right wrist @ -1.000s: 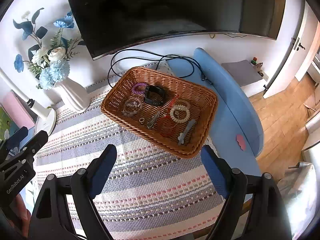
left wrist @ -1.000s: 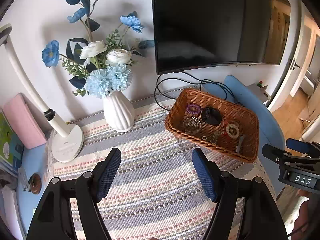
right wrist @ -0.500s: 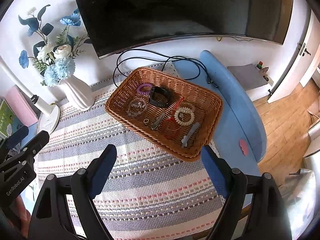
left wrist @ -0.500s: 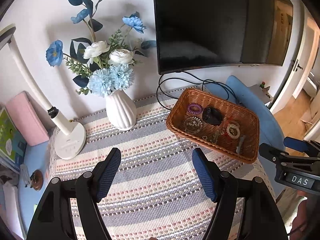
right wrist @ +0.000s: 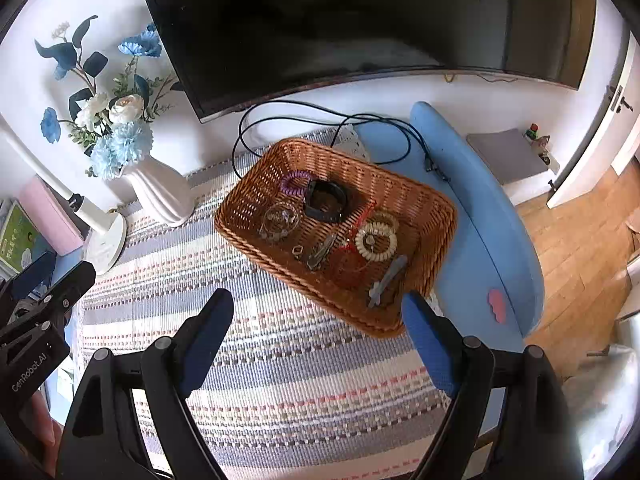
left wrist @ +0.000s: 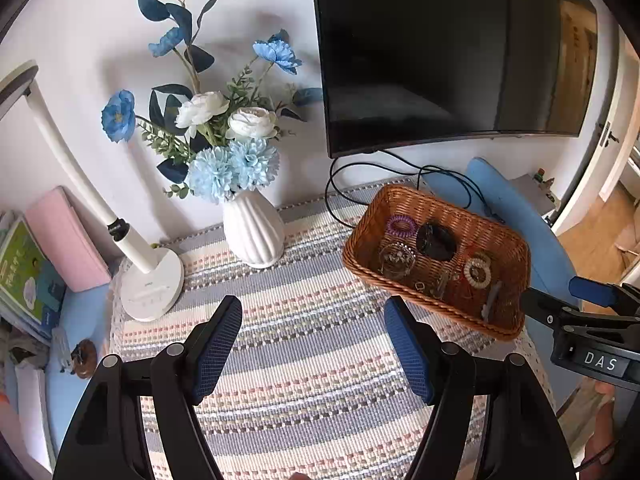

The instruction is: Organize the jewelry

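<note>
Jewelry is seen gathered in the basket (right wrist: 416, 196) on the striped mat (right wrist: 288, 352): a purple coil (right wrist: 295, 181), a black band (right wrist: 326, 202), a bead bracelet (right wrist: 376, 242), a clip (right wrist: 387, 281). Nothing is seen loose on the counter (right wrist: 484, 240), so either sorting out or finished collecting is fitted. The left claw (left wrist: 312, 344) is held apart, empty, basket to its right. The right claw (right wrist: 318, 344) is likewise apart, empty, basket just ahead.

the basket (right wrist: 432, 216) of jewelry sits at frame centre on the mat (right wrist: 280, 360), the vase (right wrist: 160, 196) and lamp (right wrist: 104, 240) at left, the screen (right wrist: 340, 20) above.
</note>
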`<state>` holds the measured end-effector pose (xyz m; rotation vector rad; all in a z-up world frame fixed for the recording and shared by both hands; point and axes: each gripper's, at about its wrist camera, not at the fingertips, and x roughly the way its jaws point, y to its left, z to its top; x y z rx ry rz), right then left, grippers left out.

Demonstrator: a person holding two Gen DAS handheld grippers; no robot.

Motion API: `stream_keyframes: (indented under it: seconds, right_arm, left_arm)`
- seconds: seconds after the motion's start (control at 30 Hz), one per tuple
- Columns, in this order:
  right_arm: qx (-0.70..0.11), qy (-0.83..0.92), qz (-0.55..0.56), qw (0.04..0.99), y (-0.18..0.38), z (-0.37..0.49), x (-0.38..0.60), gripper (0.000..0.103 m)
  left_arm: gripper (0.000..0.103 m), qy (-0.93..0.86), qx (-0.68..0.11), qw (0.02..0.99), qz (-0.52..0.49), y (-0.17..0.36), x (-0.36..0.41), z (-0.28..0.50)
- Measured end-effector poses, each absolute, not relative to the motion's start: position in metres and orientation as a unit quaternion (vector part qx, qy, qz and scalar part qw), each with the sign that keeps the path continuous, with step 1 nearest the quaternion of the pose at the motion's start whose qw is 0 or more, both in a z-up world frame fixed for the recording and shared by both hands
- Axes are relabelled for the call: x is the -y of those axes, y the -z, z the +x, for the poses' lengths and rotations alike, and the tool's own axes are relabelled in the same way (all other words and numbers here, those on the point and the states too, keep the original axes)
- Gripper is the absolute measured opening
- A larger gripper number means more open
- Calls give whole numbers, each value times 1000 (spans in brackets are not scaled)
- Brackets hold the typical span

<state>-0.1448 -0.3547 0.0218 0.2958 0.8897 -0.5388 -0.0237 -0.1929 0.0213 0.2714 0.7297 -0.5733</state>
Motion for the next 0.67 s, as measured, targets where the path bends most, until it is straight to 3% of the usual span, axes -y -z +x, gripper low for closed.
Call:
stream_keyframes:
  seconds: [0.67]
  right_arm:
    - [-456, 208, 105, 859, -1, -111, 388, 87]
  left_arm:
    - [75, 240, -349, 900, 102, -13, 222, -14]
